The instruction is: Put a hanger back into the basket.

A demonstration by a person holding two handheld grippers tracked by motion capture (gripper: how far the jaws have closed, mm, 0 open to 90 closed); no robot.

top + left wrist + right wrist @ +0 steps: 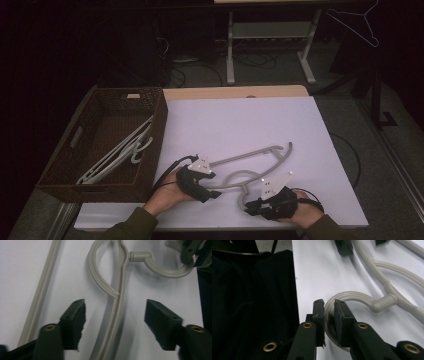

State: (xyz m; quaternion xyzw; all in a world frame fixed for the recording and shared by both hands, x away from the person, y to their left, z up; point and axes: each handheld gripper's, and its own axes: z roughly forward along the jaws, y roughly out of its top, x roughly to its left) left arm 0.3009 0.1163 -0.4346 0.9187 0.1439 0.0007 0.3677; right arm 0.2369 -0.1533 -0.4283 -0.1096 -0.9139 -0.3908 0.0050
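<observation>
A grey hanger lies flat on the white bench, near the front edge and a little right of the middle. Its long axis runs from the front left towards the back right, and its hook points to the front edge, towards the person.

The right tongs are seen closed on the hook: in the right gripper view the two pads press the curved rod from both sides, with only the thin rod between them. The hook bends away from these tongs to the neck of the hanger.

The left tongs are placed at the left shoulder of the hanger. In the left gripper view the shoulder bar passes between the two pads, almost in line with the jaws and somewhat nearer to the left pad, but it is not touched by either. The jaws are about half open, so nothing is held there yet. A gap is seen on both sides of the bar.

The coming move is judged to depend on this relation: the bar already lies inside the left tongs, so only closing is needed, with no more reaching.

A brown basket with more hangers inside stands at the left edge of the bench, nearer to the left hand than to the right hand.
</observation>
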